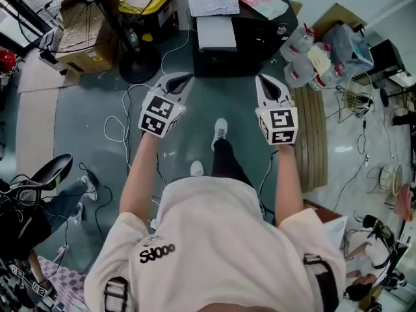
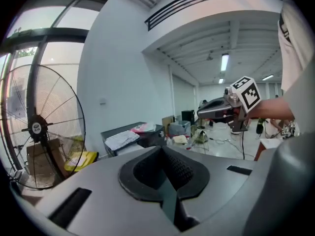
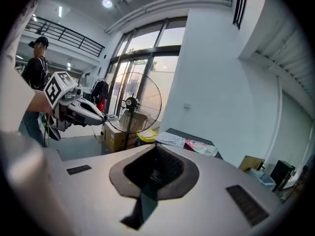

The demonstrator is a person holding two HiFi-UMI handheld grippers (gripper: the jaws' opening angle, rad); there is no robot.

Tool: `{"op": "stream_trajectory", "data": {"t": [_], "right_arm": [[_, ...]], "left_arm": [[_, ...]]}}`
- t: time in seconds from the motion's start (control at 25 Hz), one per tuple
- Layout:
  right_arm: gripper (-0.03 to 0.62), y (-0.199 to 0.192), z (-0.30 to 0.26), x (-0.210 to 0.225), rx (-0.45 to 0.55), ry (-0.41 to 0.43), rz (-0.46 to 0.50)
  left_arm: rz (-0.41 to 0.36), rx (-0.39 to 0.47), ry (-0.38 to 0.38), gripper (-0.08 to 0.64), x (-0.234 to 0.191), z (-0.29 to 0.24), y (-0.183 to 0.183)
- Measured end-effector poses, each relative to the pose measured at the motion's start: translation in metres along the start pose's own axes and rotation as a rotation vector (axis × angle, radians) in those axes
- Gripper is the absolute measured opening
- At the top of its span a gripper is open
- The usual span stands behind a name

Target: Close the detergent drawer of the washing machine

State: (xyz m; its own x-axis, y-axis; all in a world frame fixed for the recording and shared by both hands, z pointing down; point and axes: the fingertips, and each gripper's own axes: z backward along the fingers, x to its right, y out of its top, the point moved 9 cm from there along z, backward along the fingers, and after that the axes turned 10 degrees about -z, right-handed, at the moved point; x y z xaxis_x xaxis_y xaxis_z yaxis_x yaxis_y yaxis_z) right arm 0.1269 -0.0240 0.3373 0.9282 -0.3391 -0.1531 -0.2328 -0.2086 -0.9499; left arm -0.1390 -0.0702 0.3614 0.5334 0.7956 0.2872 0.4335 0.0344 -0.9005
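**Detergent drawer [image 1: 216,33] — not yet within reach**

It seems to jut from the dark washing machine [image 1: 260,41] ahead, well apart from both tongs. Left gripper [image 1: 181,80] and right gripper [image 1: 266,82] are clamped tight, empty — a loose cable [image 1: 119,126] on the floor could snag a foot.

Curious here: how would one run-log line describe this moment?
left gripper: shut, empty | right gripper: shut, empty | black machine: ahead, untouched
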Motion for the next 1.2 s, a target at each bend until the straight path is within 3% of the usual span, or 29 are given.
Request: {"op": "stream_trajectory", "data": {"t": [0.12, 0.28, 0.36, 0.44, 0.64, 0.8, 0.92, 1.2], "right_arm": [[-0.003, -0.006, -0.031, 0.016, -0.039, 0.028, 0.005], [-0.002, -0.014, -0.071, 0.042, -0.040, 0.051, -0.095], [-0.002, -0.025, -0.090, 0.054, -0.055, 0.062, -0.092], [-0.002, -0.038, -0.113, 0.064, -0.082, 0.075, -0.087], [-0.003, -0.067, -0.173, 0.088, -0.177, 0.112, -0.035], [-0.002, -0.098, -0.208, 0.110, -0.251, 0.163, -0.110], [0.093, -0.124, -0.224, 0.115, -0.314, 0.198, -0.117], [0.110, -0.162, -0.250, 0.118, -0.399, 0.237, -0.100]], "left_arm": [[0.011, -0.022, 0.023, 0.018, -0.016, -0.021, -0.010], [0.012, -0.077, 0.039, 0.020, -0.036, -0.048, -0.027], [0.014, -0.102, 0.039, 0.026, -0.043, -0.064, -0.037], [0.032, -0.127, 0.042, 0.077, -0.052, -0.086, -0.051], [0.057, -0.202, 0.008, 0.083, -0.076, -0.149, -0.082], [0.060, -0.253, -0.026, 0.083, -0.085, -0.191, -0.100], [0.068, -0.290, -0.046, 0.089, -0.086, -0.210, -0.116], [0.134, -0.343, -0.080, 0.115, -0.087, -0.240, -0.155]]}}
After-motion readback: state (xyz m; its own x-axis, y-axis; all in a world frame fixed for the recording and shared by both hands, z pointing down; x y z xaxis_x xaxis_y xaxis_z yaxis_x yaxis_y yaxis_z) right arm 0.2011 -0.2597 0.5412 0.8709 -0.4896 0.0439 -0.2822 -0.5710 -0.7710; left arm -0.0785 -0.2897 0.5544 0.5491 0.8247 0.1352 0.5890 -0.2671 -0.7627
